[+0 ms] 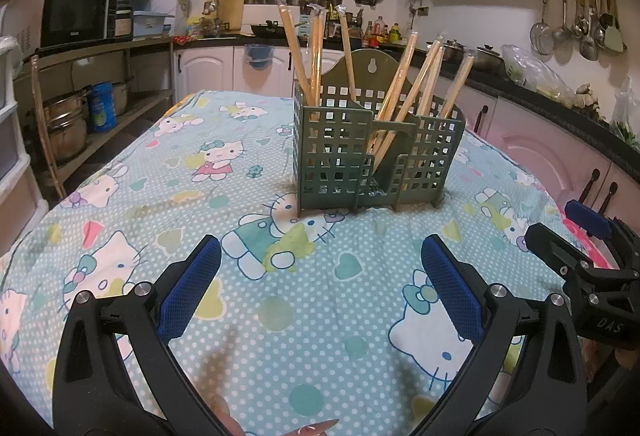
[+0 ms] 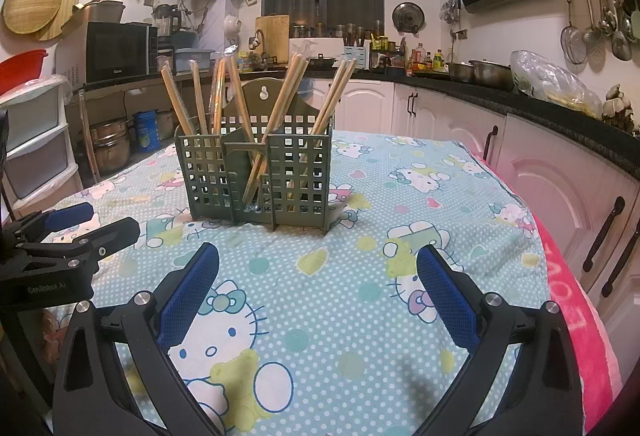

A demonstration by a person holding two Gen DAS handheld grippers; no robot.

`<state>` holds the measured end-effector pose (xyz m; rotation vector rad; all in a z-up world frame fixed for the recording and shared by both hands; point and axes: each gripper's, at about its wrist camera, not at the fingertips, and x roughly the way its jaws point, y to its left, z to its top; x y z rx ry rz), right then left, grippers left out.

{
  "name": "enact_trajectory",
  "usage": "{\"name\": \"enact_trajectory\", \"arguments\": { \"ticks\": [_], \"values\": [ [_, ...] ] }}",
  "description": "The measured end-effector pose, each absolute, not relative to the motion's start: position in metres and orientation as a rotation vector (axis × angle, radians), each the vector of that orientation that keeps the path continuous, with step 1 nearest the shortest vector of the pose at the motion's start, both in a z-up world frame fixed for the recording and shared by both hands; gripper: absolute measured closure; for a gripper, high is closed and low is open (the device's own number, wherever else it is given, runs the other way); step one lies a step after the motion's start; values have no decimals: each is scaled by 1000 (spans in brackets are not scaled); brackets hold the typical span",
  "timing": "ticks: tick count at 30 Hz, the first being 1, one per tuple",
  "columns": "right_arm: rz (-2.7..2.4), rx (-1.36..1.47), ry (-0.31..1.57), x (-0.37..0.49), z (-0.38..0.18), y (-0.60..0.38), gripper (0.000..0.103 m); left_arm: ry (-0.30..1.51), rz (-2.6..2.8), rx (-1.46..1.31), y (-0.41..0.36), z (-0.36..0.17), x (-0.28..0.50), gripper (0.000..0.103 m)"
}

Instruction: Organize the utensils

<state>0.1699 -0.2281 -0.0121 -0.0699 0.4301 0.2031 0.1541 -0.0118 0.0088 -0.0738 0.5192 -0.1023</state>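
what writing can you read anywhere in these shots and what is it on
"DAS": white letters on the black body of the right gripper, seen from the left wrist view.
"CenRobot.AI": white letters on the black body of the left gripper, seen from the right wrist view.
"LOV", partial: white letters on the pink towel at the table edge.
Too small or blurred: the black microwave badge, the blue canister label, the sauce bottles.

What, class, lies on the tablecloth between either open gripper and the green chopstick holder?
Nothing visible. From the left gripper and the right gripper, both open and empty, only bare patterned tablecloth stretches to the green holder, where the chopsticks already stand.
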Motion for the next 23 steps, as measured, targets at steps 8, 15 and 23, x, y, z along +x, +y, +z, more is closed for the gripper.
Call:
{"name": "enact_trajectory", "arguments": {
  "ticks": [8, 15, 23],
  "values": [
    [194, -68, 435, 168, -10, -227, 6, 546, -77, -90, -8, 8, 158, 11],
    [188, -58, 451, 170, -9, -228, 6, 578, -65, -132, 3, 7, 162, 11],
    [-142, -85, 681, 230, -19, -305, 6, 753, 161, -150, 91, 1, 195, 11]
  ]
}}
